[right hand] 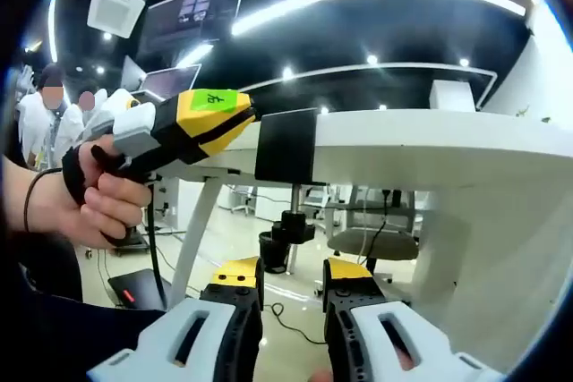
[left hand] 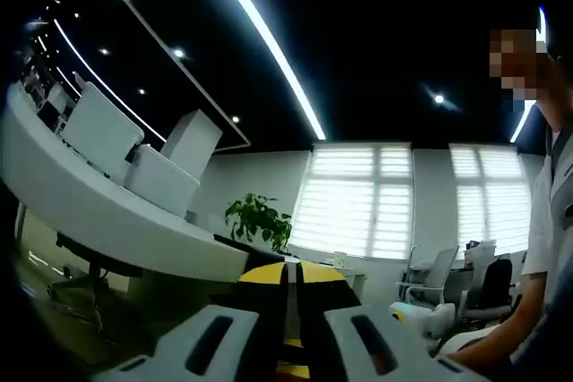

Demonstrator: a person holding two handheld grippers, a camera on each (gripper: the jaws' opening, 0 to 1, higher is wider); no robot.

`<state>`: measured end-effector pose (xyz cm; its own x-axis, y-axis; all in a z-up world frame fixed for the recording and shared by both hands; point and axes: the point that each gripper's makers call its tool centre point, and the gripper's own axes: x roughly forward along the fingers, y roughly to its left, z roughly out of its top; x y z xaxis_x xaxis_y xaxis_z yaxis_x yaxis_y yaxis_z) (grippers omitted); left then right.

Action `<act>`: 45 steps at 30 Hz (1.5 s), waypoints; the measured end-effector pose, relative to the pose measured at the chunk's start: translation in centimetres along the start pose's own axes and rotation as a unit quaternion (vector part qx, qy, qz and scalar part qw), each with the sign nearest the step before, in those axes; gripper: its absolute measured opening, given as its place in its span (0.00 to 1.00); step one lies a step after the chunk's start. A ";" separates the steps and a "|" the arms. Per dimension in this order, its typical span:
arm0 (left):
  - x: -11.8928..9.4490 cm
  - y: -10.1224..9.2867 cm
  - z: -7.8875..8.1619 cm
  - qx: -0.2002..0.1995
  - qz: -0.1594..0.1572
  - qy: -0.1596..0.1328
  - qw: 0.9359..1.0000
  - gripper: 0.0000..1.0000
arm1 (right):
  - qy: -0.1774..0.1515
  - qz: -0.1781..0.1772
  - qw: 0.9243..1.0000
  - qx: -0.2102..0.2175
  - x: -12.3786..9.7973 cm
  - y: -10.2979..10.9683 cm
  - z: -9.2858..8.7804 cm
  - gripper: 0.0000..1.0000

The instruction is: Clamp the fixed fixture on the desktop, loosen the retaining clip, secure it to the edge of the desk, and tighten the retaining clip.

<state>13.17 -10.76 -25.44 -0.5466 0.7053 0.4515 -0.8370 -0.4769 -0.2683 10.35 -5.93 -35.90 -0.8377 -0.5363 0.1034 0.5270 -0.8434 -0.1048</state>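
We see the black fixture (right hand: 286,146) already sitting on the edge of the white desk (right hand: 430,145). Its screw and knob, the retaining clip (right hand: 288,225), hang down just under the desk edge. We think the clip is not yet tight, so turning it is the job left.

Our left gripper (right hand: 228,124) is beside the fixture, with a hand (right hand: 103,203) around its handle. Its jaws look nearly closed, maybe on the fixture, but we cannot tell.

Our right gripper (right hand: 294,288) is below the clip. Its jaws stand a little apart and hold nothing.

Under the desk stand a chair (right hand: 372,243) and a bin (right hand: 269,250). Nothing blocks the clip.
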 end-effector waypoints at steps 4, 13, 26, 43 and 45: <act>-0.1 -0.6 0.2 0.011 -0.001 0.001 1.000 0.06 | -0.010 -0.017 1.000 0.011 -0.9 -1.1 0.8 0.25; -0.9 -1.4 0.3 0.005 0.005 -0.008 1.000 0.07 | -0.036 -0.034 0.999 0.013 -2.7 -1.8 3.7 0.25; -1.8 -1.3 1.2 0.015 0.013 -0.027 0.999 0.10 | -0.060 -0.031 0.995 -0.076 -4.8 -0.5 7.9 0.26; -3.2 -3.9 4.8 0.022 -0.003 -0.063 0.998 0.12 | -0.127 -0.048 0.990 -0.031 -6.4 -3.0 13.8 0.26; -3.3 -4.1 5.1 0.023 -0.004 -0.066 0.998 0.12 | -0.129 -0.050 0.990 -0.031 -6.4 -3.1 14.0 0.26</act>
<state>18.53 -13.79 -21.51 -0.5294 0.6357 0.5618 -0.8375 -0.4974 -0.2263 16.14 -0.35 -22.39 -0.8168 -0.4472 0.3643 0.4263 -0.8935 -0.1410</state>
